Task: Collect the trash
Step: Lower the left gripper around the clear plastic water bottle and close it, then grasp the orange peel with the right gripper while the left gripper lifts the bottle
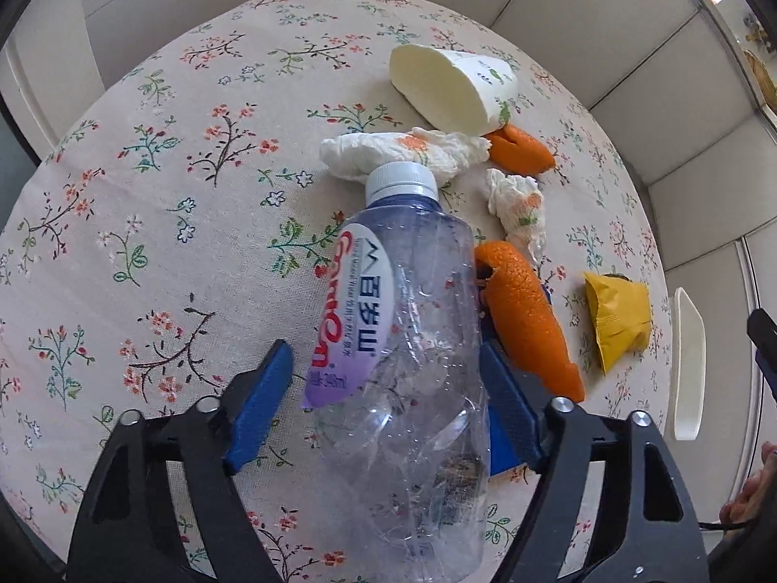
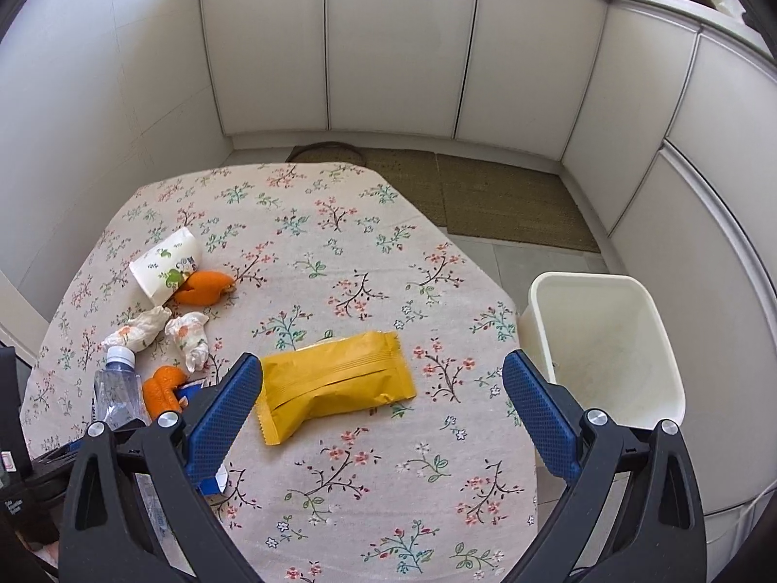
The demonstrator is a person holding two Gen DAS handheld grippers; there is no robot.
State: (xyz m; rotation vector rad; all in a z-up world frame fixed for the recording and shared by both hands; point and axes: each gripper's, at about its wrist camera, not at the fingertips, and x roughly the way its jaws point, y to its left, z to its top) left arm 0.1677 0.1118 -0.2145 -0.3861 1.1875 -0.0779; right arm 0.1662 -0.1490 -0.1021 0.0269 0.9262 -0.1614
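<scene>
A clear plastic bottle [image 1: 403,340] with a white cap and purple label lies on the floral tablecloth between the fingers of my left gripper [image 1: 383,350]. The right pad touches the bottle's side, the left pad stands a little off it, so the gripper is open. An orange peel [image 1: 529,320] lies against the right finger. My right gripper [image 2: 382,362] hangs open over the table, and a yellow wrapper [image 2: 335,384] shows between its fingers, untouched. The bottle [image 2: 114,388] also shows at the left of the right wrist view.
Beyond the bottle lie two crumpled tissues [image 1: 403,153] [image 1: 517,204], a second orange peel [image 1: 522,148] and a tipped paper cup [image 1: 451,87]. A white bin [image 2: 607,340] stands off the table's right edge. White cabinets and floor mats [image 2: 510,199] lie beyond the table.
</scene>
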